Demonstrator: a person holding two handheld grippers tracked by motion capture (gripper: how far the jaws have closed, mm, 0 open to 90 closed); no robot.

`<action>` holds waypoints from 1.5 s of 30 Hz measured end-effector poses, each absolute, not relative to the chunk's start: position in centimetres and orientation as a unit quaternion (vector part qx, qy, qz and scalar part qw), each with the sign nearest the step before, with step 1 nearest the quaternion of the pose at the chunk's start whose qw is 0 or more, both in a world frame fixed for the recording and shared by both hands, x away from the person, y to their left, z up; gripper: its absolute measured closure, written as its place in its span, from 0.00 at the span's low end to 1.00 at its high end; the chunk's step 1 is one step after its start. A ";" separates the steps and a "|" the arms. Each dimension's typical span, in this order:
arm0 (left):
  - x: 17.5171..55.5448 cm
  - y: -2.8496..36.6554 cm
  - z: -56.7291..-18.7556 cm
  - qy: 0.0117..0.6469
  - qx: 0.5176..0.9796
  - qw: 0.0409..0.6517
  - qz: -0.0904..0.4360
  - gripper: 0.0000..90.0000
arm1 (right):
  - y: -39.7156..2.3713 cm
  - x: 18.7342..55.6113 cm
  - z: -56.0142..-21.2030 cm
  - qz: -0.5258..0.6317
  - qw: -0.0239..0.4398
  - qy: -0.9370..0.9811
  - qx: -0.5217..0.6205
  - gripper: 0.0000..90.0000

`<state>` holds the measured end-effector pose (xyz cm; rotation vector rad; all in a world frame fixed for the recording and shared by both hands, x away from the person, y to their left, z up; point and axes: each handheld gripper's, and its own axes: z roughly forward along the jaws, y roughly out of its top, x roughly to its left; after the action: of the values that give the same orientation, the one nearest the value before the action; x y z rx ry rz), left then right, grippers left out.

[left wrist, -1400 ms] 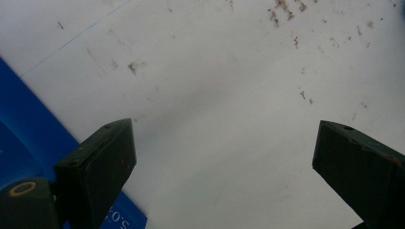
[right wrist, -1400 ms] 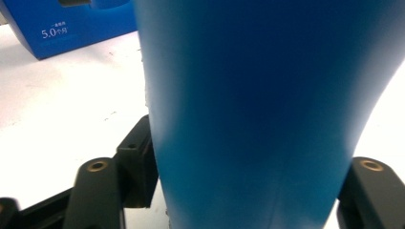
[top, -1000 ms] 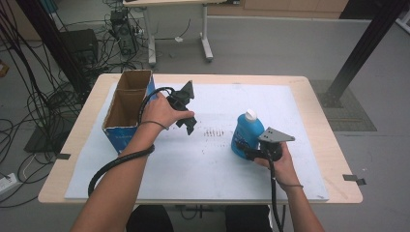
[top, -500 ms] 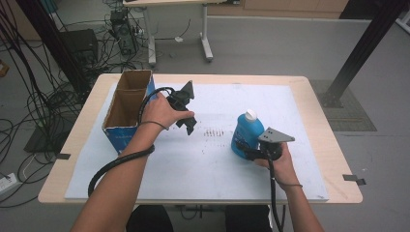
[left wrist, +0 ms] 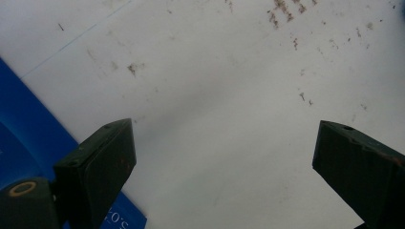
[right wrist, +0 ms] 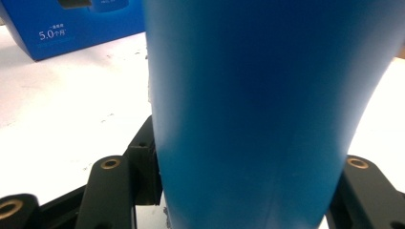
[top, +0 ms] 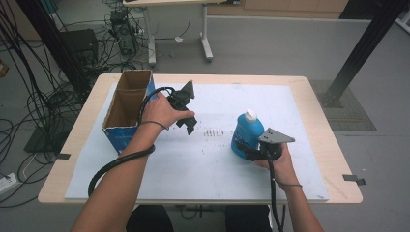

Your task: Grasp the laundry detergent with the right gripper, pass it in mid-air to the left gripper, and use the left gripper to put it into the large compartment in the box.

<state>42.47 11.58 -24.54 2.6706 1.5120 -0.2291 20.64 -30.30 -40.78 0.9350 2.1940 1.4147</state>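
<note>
Right tool [top: 244, 147] clamped on the blue bottle [top: 247, 133], upright on the white mat at desk [top: 316, 104] right. Left tool [top: 187, 122] jaws spread, nothing gripped, beside the cardboard box [top: 126, 108].

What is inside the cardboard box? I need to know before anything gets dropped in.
The open-topped cardboard box shows bare brown inner walls and nothing sticking out; its near wall hides part of the bottom.

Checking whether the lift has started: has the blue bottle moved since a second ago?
No. In the high view the blue bottle stands at the same spot right of the brown marks on the white mat.
</note>
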 end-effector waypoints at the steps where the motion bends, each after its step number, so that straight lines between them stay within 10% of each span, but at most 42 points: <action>1: 42.5 11.6 -24.5 0.491 0.867 0.032 -0.074 0.09 | -30.3 20.6 -40.8 0.502 0.183 0.778 0.331 0.46; 45: 42.2 12.1 -23.8 0.493 0.867 0.035 -0.067 0.08 | -30.3 20.4 -41.0 0.504 0.187 0.776 0.331 0.47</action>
<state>42.18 12.06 -23.80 2.6644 1.5160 -0.2069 20.43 -30.30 -40.95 0.9320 2.1838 1.4180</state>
